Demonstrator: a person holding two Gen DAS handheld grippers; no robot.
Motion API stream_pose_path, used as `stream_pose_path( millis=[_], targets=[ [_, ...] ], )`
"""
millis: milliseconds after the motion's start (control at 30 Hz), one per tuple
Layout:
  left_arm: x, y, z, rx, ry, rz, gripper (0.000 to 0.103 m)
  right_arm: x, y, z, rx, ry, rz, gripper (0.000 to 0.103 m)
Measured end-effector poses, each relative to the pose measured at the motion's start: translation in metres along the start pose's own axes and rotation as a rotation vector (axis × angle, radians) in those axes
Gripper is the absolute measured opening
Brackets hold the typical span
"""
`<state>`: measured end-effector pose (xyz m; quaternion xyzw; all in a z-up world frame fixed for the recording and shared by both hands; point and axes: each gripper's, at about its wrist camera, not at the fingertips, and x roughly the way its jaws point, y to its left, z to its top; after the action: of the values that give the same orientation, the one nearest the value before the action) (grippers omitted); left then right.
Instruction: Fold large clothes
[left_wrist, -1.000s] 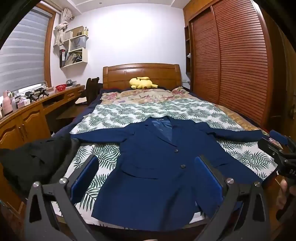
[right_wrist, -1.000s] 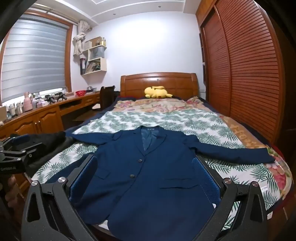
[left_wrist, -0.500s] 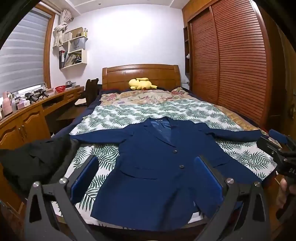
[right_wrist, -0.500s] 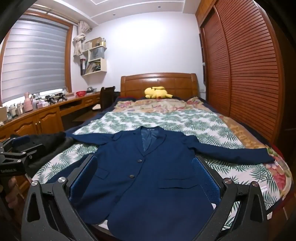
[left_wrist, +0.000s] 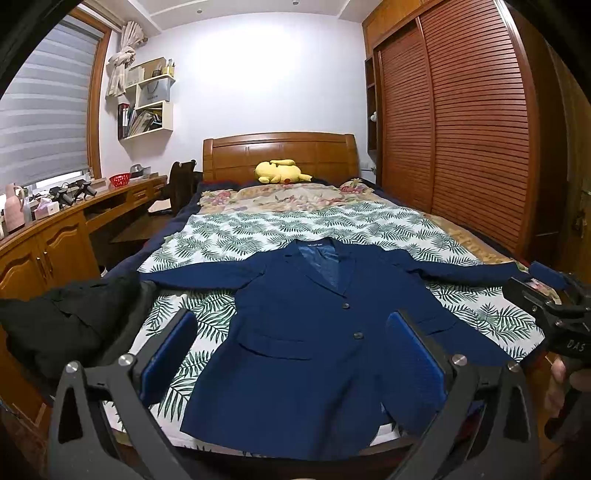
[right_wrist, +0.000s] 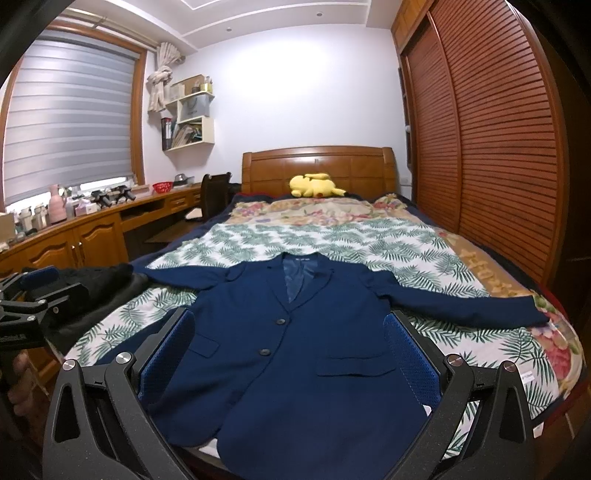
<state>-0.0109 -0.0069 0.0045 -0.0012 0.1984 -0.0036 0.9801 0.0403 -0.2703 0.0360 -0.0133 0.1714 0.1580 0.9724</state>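
Note:
A navy blue blazer (left_wrist: 306, 332) lies flat and face up on the leaf-print bed cover (left_wrist: 295, 229), buttoned, both sleeves spread out to the sides. It also shows in the right wrist view (right_wrist: 295, 347). My left gripper (left_wrist: 291, 354) is open and empty, held above the blazer's hem at the foot of the bed. My right gripper (right_wrist: 288, 354) is open and empty, also above the hem. The right gripper shows at the right edge of the left wrist view (left_wrist: 546, 295); the left gripper shows at the left edge of the right wrist view (right_wrist: 33, 291).
A black garment (left_wrist: 70, 317) lies heaped at the bed's near left corner. A yellow plush toy (left_wrist: 280, 171) sits by the wooden headboard. A wooden desk (left_wrist: 55, 229) with small items runs along the left. Slatted wardrobe doors (left_wrist: 461, 140) line the right side.
Both grippers have tilted up very slightly; the blazer lies unchanged and both grippers stay open.

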Motion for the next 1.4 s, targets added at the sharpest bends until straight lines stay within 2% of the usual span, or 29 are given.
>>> stream_pose_path(
  millis=[1400],
  targets=[
    [-0.0073, -0.0058, 0.0029, -0.001, -0.006, -0.003, 0.103, -0.0046, 0.0024, 0.0029, 0.002, -0.004, 0.003, 0.103]
  ],
)
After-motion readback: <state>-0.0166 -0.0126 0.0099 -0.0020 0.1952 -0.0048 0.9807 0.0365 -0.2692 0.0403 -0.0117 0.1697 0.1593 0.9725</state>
